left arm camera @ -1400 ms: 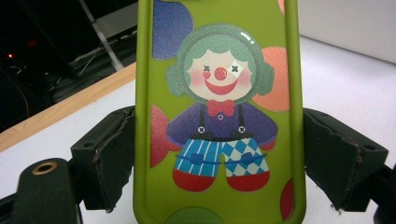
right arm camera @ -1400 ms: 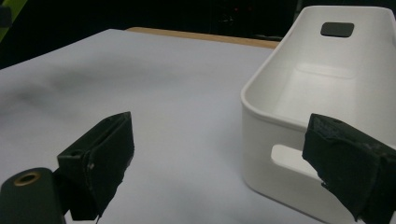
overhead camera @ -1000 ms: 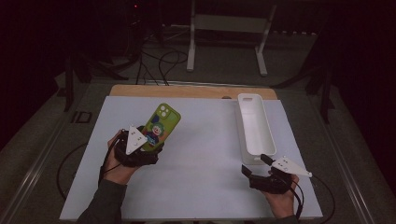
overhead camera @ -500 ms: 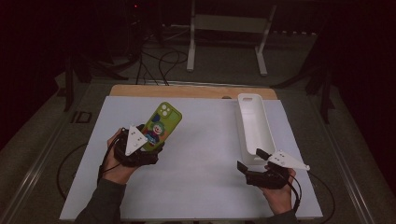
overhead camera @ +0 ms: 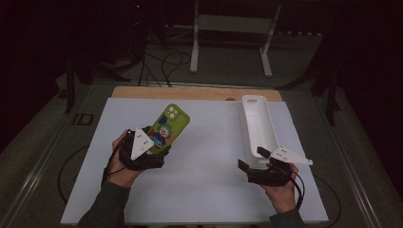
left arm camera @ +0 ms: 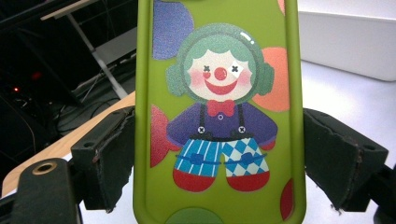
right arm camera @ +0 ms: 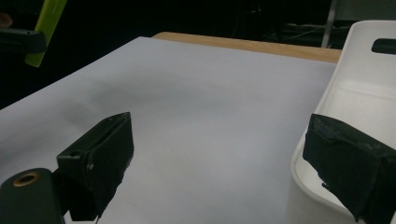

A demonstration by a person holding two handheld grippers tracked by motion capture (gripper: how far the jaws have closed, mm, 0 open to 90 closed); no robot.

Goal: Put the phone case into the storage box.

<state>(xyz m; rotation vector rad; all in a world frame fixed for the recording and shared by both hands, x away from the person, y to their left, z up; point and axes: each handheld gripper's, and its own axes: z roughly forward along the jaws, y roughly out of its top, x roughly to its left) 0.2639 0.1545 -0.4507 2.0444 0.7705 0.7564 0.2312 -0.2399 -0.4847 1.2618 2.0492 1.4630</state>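
Bin (overhead camera: 259,130) holds nothing; right tool (overhead camera: 254,159) alongside.

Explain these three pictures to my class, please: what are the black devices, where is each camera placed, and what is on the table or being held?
No robot works here. A person sits at a table and holds a hand-operated grasping tool in each hand. The wide picture comes from a fixed camera above, looking down on the white table cover. The other two come from small cameras riding on the tools, looking along their two black jaws.

The left tool is shut on a green phone case printed with a cartoon clown; its jaws press the case's two long edges and hold it above the table.

The right tool holds nothing. Its jaws stand open at the near end of a long white tray, one jaw over the tray, the other over the table cover.

A wooden board shows at the table's far edge.
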